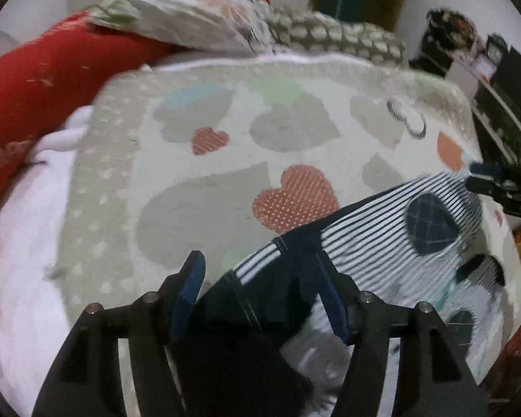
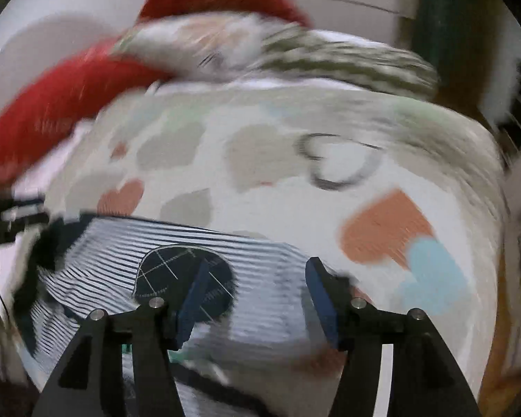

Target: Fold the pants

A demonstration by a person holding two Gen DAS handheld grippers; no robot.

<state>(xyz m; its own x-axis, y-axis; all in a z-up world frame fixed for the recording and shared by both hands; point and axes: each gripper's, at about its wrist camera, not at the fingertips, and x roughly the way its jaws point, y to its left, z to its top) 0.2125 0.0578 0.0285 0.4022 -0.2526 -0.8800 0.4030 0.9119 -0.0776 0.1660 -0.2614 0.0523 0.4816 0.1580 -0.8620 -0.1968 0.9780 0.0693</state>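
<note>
The pants (image 1: 375, 229) are navy-and-white striped with a dark heart patch and a navy waistband; they lie on a heart-print bedspread (image 1: 205, 187). My left gripper (image 1: 257, 260) is open, its jaws astride the navy end of the pants. The right gripper shows at the right edge of the left wrist view (image 1: 493, 184), at the pants' far end. In the blurred right wrist view, my right gripper (image 2: 257, 271) is open over the striped pants (image 2: 121, 260), next to the heart patch (image 2: 170, 271). The left gripper (image 2: 14, 219) shows at that view's left edge.
Red cushions (image 1: 31, 80) and patterned pillows (image 1: 198, 17) lie at the head of the bed. A dark shelf with objects (image 1: 486, 66) stands to the right. White sheet (image 1: 21, 250) borders the bedspread on the left.
</note>
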